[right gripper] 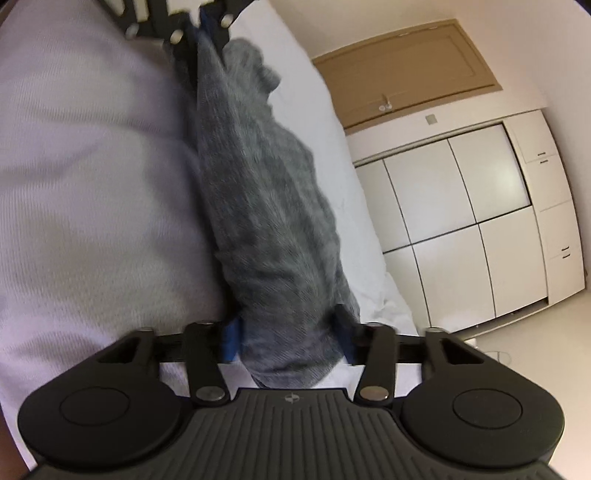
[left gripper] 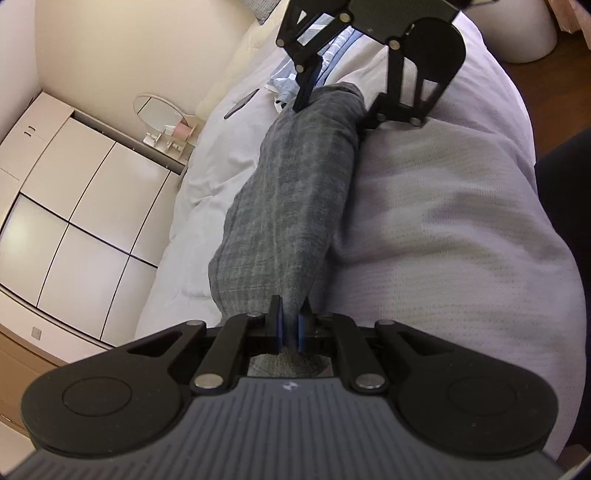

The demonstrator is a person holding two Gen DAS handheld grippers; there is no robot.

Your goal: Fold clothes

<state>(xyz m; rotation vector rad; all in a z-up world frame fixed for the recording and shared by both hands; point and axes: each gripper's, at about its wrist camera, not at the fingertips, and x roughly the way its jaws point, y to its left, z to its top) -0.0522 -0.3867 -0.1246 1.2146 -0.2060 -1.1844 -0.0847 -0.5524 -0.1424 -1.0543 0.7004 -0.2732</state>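
Observation:
A grey knit garment (left gripper: pixel 295 192) lies bunched into a long roll on the bed, stretched between both grippers. My left gripper (left gripper: pixel 290 325) is shut on its near end, the blue pads pinching the cloth. At the far end my right gripper (left gripper: pixel 338 99) has its jaws apart with the roll's end between them. In the right wrist view the garment (right gripper: pixel 269 221) runs from my right gripper (right gripper: pixel 288 339), whose fingers stand wide on either side of the cloth, up to the left gripper (right gripper: pixel 201 33) clamped on it at the top.
A pale lilac blanket (left gripper: pixel 443 221) covers the bed beside a white sheet (left gripper: pixel 221 147). Striped pale-blue clothes (left gripper: pixel 343 44) lie beyond. A white wardrobe (left gripper: pixel 74 206), an oval mirror (left gripper: pixel 155 109), a white bin (left gripper: pixel 524 33) and a brown door (right gripper: pixel 406 74) surround the bed.

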